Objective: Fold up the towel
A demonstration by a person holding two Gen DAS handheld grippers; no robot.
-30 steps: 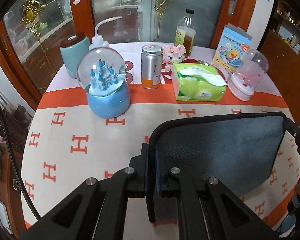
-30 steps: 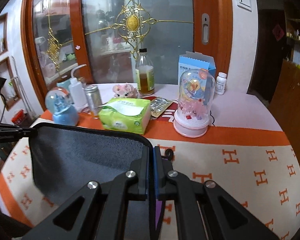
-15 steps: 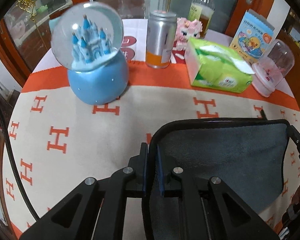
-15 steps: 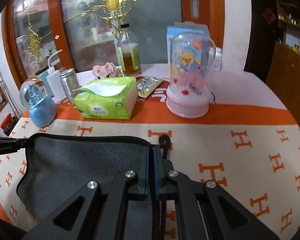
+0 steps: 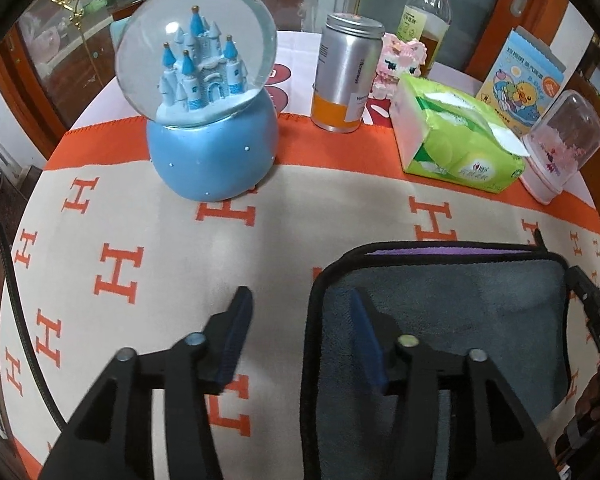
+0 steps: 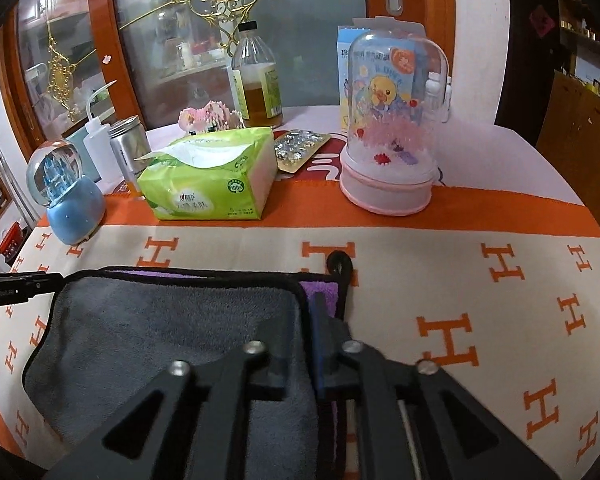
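Two grippers at folded towel, near edge of H-print cloth.
L gripper (image 5: 298, 320) jaws wide apart, one finger over towel (image 5: 480, 320), other over tablecloth (image 5: 180, 240). R gripper (image 6: 304, 340) jaws nearly together w/ towel's right edge between them; can't tell if clamped. Towel grey side up, purple strip at far edge. Beyond: snow globe (image 5: 204, 92), tissue pack (image 6: 210, 174), pink dome (image 6: 392, 128), bottle (image 6: 256, 76).

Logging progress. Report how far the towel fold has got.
Done: the towel lies folded once on the table, grey side up, a purple strip showing along its far edge. In hand: the left tool is open, straddling its left edge; the right tool sits nearly closed over the right edge. Left: possibly another fold.
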